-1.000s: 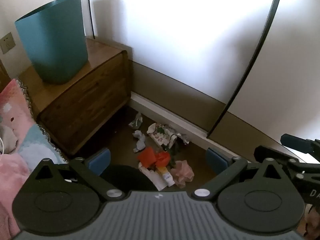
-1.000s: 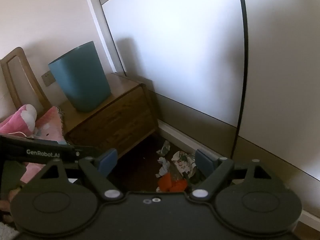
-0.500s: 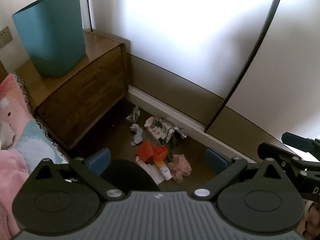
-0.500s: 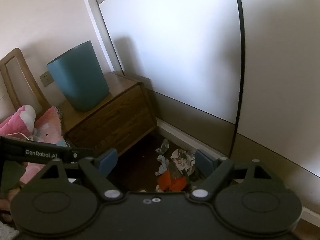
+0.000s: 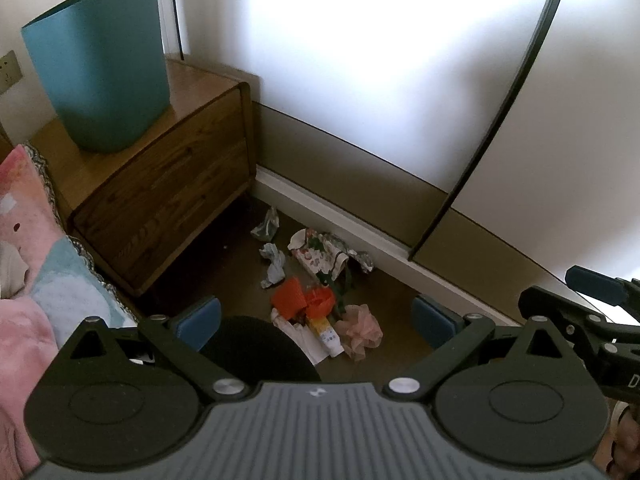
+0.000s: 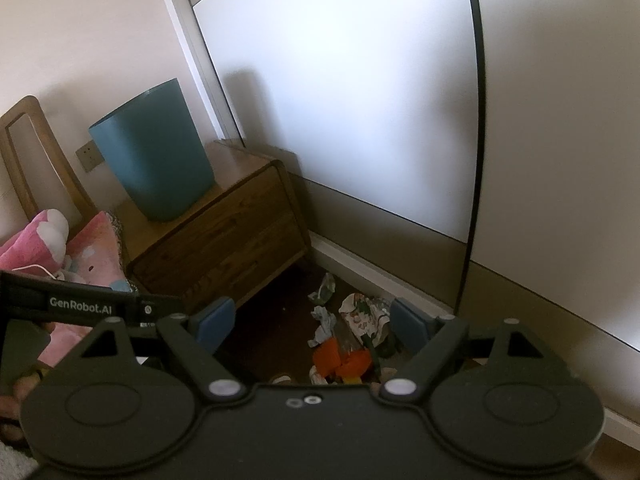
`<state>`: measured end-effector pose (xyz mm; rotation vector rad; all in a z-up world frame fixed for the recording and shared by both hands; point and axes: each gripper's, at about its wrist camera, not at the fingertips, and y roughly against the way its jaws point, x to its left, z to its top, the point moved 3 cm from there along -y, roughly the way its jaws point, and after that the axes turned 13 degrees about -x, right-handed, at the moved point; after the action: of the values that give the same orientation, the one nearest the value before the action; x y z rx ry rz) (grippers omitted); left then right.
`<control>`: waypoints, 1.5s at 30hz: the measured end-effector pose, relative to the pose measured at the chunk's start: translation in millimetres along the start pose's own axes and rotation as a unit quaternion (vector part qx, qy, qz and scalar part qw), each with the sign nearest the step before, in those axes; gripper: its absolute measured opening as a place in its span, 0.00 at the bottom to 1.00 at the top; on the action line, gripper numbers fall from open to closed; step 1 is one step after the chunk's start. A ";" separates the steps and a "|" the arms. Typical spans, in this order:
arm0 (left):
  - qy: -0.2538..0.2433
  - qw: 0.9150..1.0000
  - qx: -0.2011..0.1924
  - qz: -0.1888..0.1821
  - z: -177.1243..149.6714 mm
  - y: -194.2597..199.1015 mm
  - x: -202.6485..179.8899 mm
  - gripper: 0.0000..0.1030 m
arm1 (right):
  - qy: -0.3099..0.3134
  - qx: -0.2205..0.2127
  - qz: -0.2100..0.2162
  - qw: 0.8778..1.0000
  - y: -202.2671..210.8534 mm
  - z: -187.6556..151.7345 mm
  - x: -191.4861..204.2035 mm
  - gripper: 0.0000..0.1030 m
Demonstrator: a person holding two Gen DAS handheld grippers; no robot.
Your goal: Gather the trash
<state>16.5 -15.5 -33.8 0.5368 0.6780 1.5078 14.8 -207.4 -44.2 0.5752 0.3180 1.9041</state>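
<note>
A heap of trash lies on the dark floor by the skirting board: an orange crumpled piece (image 5: 298, 299), a pink wad (image 5: 360, 330), a printed wrapper (image 5: 324, 256) and a grey-blue paper scrap (image 5: 274, 266). A teal bin (image 5: 100, 64) stands on the wooden nightstand (image 5: 168, 188). My left gripper (image 5: 316, 318) hangs open high above the heap, nothing between its blue pads. My right gripper (image 6: 310, 318) is open too and holds nothing, with the orange piece (image 6: 334, 356) and wrapper (image 6: 364, 314) far below it. The teal bin (image 6: 154, 160) shows left of it.
Pink bedding (image 5: 24, 264) lies at the left beside the nightstand. A white sliding door with a black frame (image 5: 492, 120) backs the trash. A wooden headboard (image 6: 24, 160) and a wall socket (image 6: 88, 156) stand behind the bin. The right gripper's arm (image 5: 592, 312) shows at the right edge.
Both grippers have drifted slightly forward and upward, so the trash heap sits a little lower and the bin nearer in both views. Neither gripper changed its opening.
</note>
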 end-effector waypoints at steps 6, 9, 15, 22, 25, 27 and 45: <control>0.002 1.000 0.004 -0.003 4.2 -2.2 6.2 0.99 | -0.002 0.002 0.000 1.000 -1.3 0.5 -0.5 0.82; 0.001 1.000 0.005 -0.003 3.7 -1.9 6.8 0.99 | -0.002 0.002 0.001 1.000 -1.9 0.9 -0.8 0.82; 0.001 1.000 0.006 -0.005 4.4 -4.4 10.3 0.99 | -0.003 0.002 0.000 1.000 -1.5 1.2 -1.2 0.82; 0.002 1.000 0.007 -0.005 4.1 -5.4 8.4 0.99 | -0.004 0.003 0.000 1.000 -1.1 2.2 -0.6 0.82; 0.002 1.000 0.008 -0.005 4.0 -5.4 8.7 0.99 | -0.003 0.003 0.000 1.000 -0.7 2.3 -0.9 0.82; 0.002 1.000 0.009 -0.004 2.0 -7.4 5.3 0.99 | -0.004 0.004 -0.001 1.000 -0.9 2.5 -0.8 0.82; 0.004 1.000 0.015 -0.012 -3.1 -13.0 -0.6 0.99 | -0.006 0.008 -0.006 1.000 -4.1 1.8 -3.0 0.82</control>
<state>23.7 -16.6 -45.0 0.5447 0.7110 1.4801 19.9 -208.7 -45.4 0.5940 0.3292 1.8885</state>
